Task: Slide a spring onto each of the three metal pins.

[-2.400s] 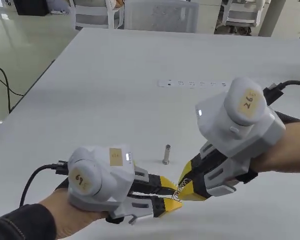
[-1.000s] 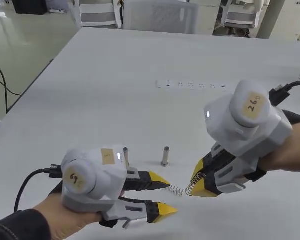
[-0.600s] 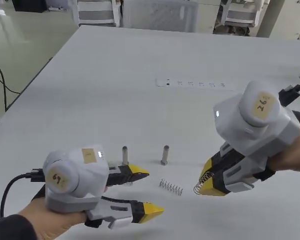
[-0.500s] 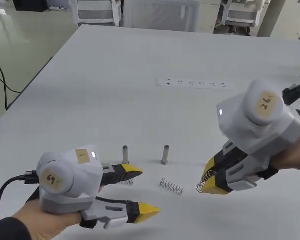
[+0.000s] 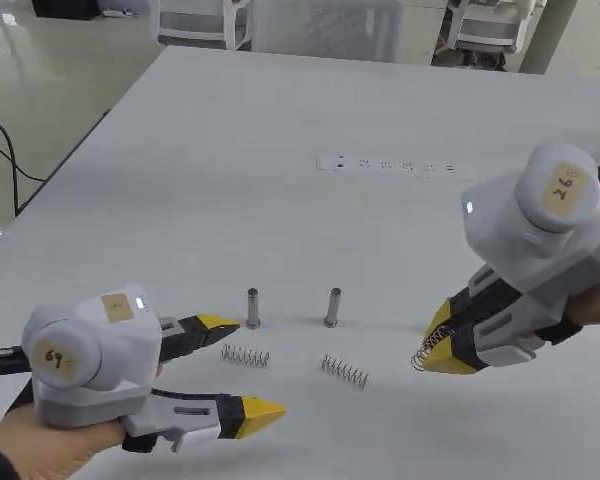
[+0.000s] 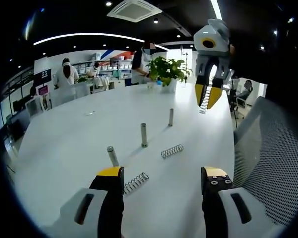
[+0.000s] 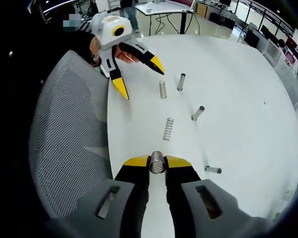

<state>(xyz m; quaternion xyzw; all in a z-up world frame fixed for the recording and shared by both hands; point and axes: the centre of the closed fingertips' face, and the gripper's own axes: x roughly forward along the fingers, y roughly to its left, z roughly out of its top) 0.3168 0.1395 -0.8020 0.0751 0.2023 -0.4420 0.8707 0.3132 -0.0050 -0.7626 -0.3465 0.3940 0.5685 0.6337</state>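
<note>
Two steel pins stand upright mid-table, one [image 5: 252, 308] left of the other [image 5: 333, 307]; the left gripper view shows three pins [image 6: 111, 155] [image 6: 143, 135] [image 6: 171, 117] in a row. Two loose springs lie flat in front of them, one [image 5: 245, 356] between the jaws of my open left gripper [image 5: 242, 365], the other [image 5: 344, 371] to its right. My right gripper [image 5: 437, 352] hovers at the right, apart from the pins, shut on a third spring [image 7: 157, 162] that sticks out of its yellow tips. The right gripper view has both loose springs [image 7: 168, 128] [image 7: 163, 89] ahead of it.
A white power strip [image 5: 385, 165] is set into the table [image 5: 280, 200] further back. Chairs stand along the far edge, and a grey mesh chair [image 7: 69, 134] sits at the near side. People and plants [image 6: 166, 72] are beyond the table's end.
The grippers, tip to tip at first, have drawn apart: left moved left and opened, right moved right with one spring. Two springs now lie on the table, and a second pin has come into sight.
</note>
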